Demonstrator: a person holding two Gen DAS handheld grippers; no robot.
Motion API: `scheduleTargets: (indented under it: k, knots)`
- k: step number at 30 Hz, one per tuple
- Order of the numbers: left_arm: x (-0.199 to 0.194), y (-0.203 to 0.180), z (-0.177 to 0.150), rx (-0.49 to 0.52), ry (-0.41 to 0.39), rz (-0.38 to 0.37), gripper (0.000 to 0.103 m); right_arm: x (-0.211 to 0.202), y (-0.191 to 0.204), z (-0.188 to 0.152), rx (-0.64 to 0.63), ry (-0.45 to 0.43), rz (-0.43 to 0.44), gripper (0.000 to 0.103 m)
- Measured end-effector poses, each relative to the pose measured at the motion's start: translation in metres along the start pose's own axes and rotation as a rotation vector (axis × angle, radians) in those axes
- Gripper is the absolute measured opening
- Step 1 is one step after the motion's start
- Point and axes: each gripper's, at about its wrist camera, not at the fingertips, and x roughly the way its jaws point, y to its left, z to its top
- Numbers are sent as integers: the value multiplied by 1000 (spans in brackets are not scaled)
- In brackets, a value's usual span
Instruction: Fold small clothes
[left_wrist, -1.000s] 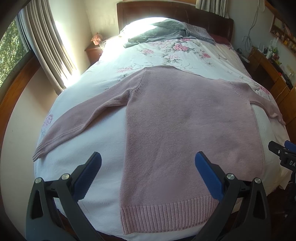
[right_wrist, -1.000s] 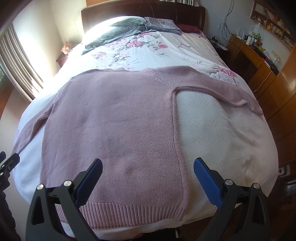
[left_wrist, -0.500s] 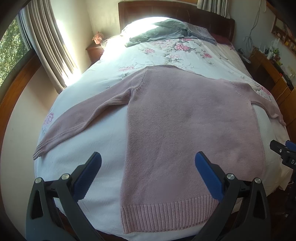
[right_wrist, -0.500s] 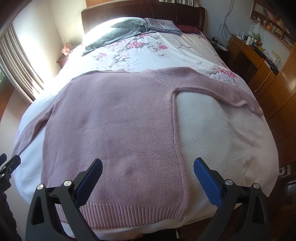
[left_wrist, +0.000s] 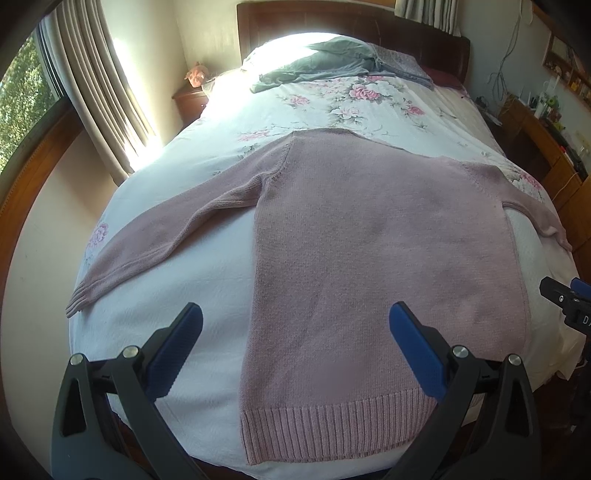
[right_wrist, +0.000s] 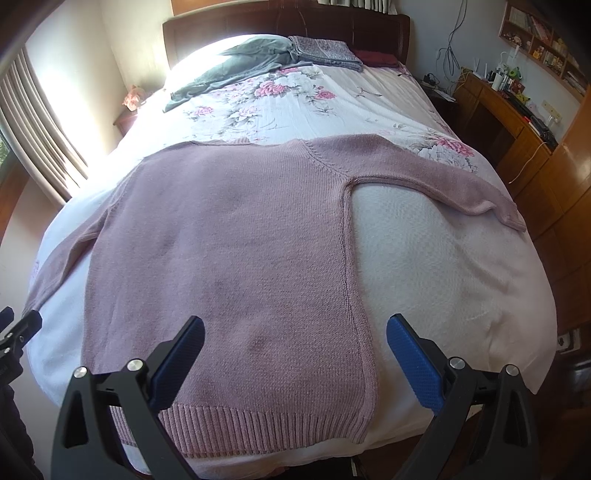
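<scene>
Pink knit sweater (left_wrist: 384, 251) is spread flat, sleeves out, across a bed (left_wrist: 207, 295) covered in white floral bedding, a grey garment (right_wrist: 240, 62) near the dark wooden headboard (right_wrist: 332, 27). Both the left tool (left_wrist: 295, 343) and right tool (right_wrist: 295, 350) are held wide apart above the hem, empty. Curtains (left_wrist: 99, 92) are lit by sunlight.

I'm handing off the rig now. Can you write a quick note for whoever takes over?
Left gripper: open, empty, hovering over the sweater's hem.
Right gripper: open, empty, hovering over the hem's right corner.
Sweater: flat on the bed, both sleeves spread out, hem toward you.
Done: laid out only; no fold yet.
Left: fold in the sleeves, then the body.
</scene>
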Motion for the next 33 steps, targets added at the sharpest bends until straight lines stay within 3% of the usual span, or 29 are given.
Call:
scheduleTargets:
  k: [18, 21, 23, 25, 27, 33]
  knots:
    - [9, -15, 3, -5, -3, 10, 100, 8, -14, 9, 5, -11, 27, 99]
    - [18, -24, 7, -11, -27, -68, 100, 13, -36, 16, 1, -56, 24, 99]
    - [29, -35, 14, -39, -29, -118, 100, 19, -64, 26, 13, -65, 11, 99]
    - [39, -52, 23, -52, -20, -118, 100, 26, -105, 40, 61, -69, 5, 99]
    - [47, -77, 34, -39, -15, -120, 100, 35, -158, 58, 125, -76, 9, 99]
    - [67, -156, 75, -21, -56, -105, 100, 84, -329, 112, 251, -34, -127, 99]
